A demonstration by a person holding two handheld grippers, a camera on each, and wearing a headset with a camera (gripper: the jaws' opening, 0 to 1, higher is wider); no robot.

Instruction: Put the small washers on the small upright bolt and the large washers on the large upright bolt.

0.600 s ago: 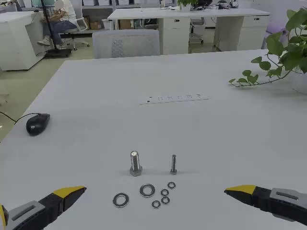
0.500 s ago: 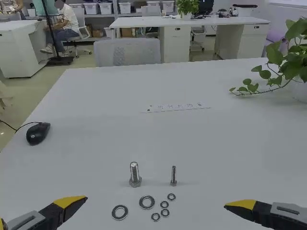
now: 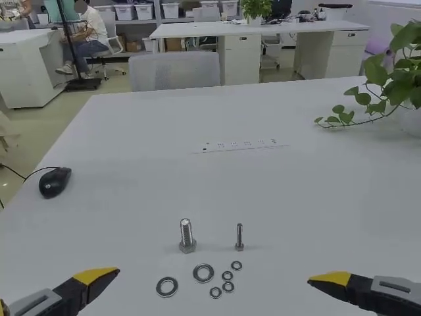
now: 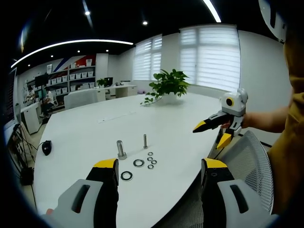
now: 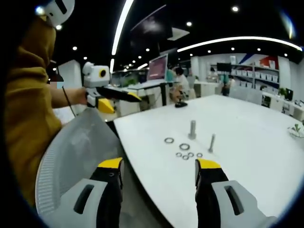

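A large bolt (image 3: 187,236) and a small bolt (image 3: 239,237) stand upright on the white table (image 3: 263,191), the large one to the left. In front of them lie two large washers (image 3: 167,286) (image 3: 203,272) and several small washers (image 3: 227,282). My left gripper (image 3: 99,276) hovers at the near left edge, open and holding nothing, as its own view (image 4: 160,164) confirms. At the near right, my right gripper (image 3: 325,282) is also open and holds nothing (image 5: 159,164). Both are well short of the washers. From the left gripper view, the bolts (image 4: 121,149) (image 4: 145,141) stand ahead.
A black mouse (image 3: 54,181) with its cable lies at the far left of the table. A leafy plant (image 3: 388,79) reaches in at the far right. A socket strip (image 3: 240,145) is set in the table's middle. A grey chair (image 3: 174,69) stands beyond the far edge.
The head camera tilted, so the picture shifted. Bolts and washers lie where they were. Both grippers stay near the table's front edge, still open.
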